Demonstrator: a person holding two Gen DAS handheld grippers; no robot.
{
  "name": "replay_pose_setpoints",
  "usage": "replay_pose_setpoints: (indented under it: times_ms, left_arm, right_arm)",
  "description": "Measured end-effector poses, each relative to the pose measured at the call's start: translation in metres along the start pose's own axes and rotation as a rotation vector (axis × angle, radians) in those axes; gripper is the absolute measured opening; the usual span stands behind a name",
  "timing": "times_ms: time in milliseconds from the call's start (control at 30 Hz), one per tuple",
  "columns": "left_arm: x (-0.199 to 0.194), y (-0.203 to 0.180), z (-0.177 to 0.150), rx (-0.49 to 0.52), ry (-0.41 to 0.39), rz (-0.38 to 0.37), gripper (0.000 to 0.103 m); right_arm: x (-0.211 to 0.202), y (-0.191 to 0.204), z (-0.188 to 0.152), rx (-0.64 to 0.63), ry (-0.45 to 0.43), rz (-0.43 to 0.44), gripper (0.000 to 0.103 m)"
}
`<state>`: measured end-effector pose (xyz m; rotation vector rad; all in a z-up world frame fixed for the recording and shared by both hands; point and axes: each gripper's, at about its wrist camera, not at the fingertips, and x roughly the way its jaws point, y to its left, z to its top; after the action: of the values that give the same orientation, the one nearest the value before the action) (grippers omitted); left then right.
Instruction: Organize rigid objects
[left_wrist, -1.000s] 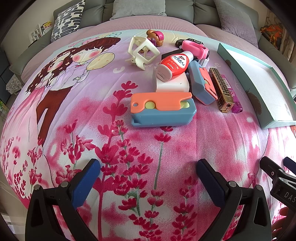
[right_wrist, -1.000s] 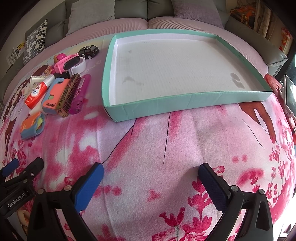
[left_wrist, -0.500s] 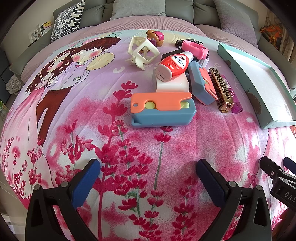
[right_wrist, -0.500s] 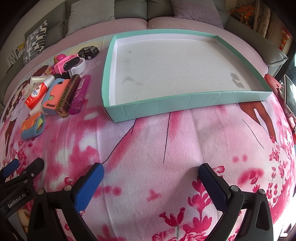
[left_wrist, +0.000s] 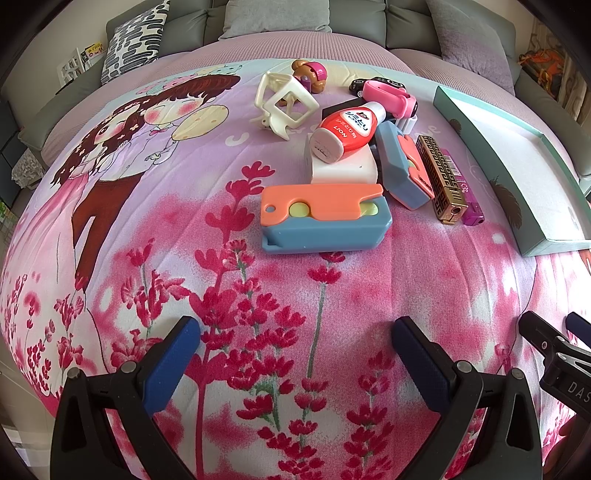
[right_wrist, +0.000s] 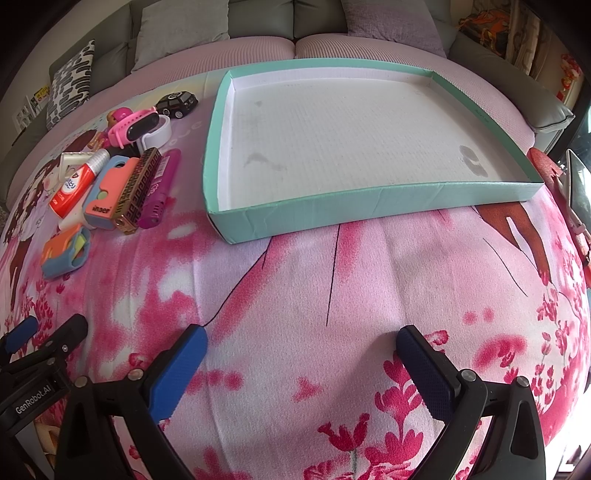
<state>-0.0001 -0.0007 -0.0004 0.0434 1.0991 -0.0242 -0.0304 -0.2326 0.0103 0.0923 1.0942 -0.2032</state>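
A heap of small rigid objects lies on the pink flowered bedspread: an orange-and-blue block (left_wrist: 325, 218) nearest, a red tube (left_wrist: 349, 131) on a white box (left_wrist: 343, 168), a second blue-and-orange block (left_wrist: 404, 168), a gold bar (left_wrist: 439, 177), a purple lighter (left_wrist: 467, 195), a pink watch (left_wrist: 388, 96), a cream frame (left_wrist: 286, 105). A shallow teal tray (right_wrist: 295, 214) with a white floor stands empty to their right. My left gripper (left_wrist: 295, 347) hovers open well short of the heap. My right gripper (right_wrist: 301, 354) is open in front of the tray, holding nothing.
A black toy car (right_wrist: 177, 103) and a brown-pink toy (left_wrist: 308, 74) sit at the heap's far side. Grey sofa cushions (left_wrist: 273, 16) and a patterned pillow (left_wrist: 135, 40) line the back. Red and pink items (right_wrist: 576, 206) lie at the right edge.
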Motion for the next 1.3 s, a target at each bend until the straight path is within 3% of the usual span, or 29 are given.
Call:
replay_pose_setpoints:
  times_ms: [933,1067,1300]
  left_arm:
    - [-0.002,0.000,0.002,0.005,-0.001,-0.002,0.103]
    - [-0.013,0.004,0.008,0.000,-0.013,-0.056,0.103]
    - [-0.046,0.015,0.049,0.024,-0.084,-0.052,0.103]
  right_arm:
    - [-0.007,0.001,0.001,0.004,-0.010,-0.004,0.103]
    - [-0.026,-0.003,0.002,0.036,-0.079,0.034,0.103]
    - [-0.063,0.009,0.033,0.034,-0.202,0.115,0.103]
